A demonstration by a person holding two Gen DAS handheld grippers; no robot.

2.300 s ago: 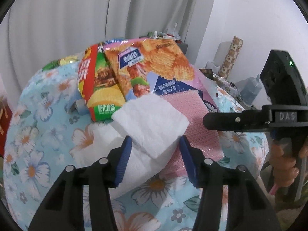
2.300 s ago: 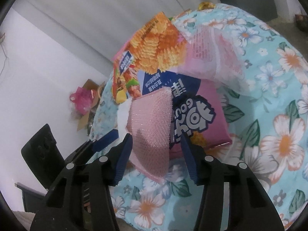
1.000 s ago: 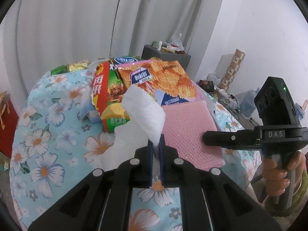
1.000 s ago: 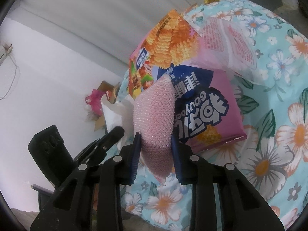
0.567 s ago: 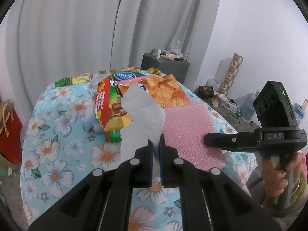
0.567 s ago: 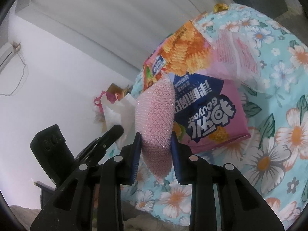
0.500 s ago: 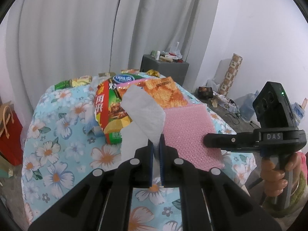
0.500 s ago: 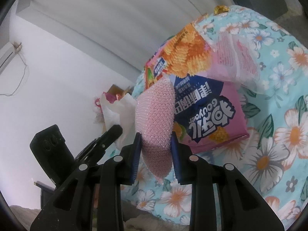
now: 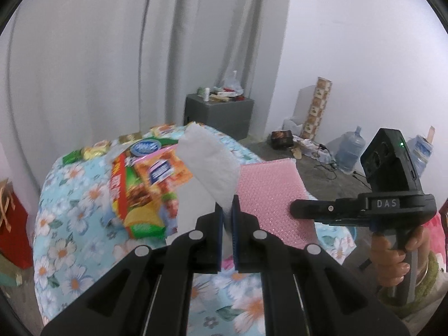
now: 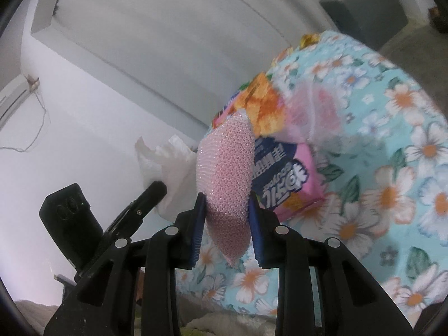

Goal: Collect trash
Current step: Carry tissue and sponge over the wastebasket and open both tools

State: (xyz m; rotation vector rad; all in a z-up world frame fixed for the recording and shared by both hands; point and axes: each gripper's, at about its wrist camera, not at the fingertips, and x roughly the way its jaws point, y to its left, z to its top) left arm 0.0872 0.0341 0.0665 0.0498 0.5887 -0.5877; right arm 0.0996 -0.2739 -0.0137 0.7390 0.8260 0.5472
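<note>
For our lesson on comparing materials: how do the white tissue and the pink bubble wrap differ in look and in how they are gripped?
The tissue is white and soft-looking; the bubble wrap is pink and covered in small bumps. The left gripper pinches the thin tissue with jaws nearly touching; the right gripper holds the thicker wrap with jaws further apart. Both are flat sheets, each lifted off the table.

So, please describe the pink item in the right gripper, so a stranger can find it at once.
Start at the table with the floral cloth; in front of it the right gripper is shut on a pink bubble-wrap sheet. Unlike the glossy printed snack bags behind it, it is plain, dimpled, without lettering.
</note>
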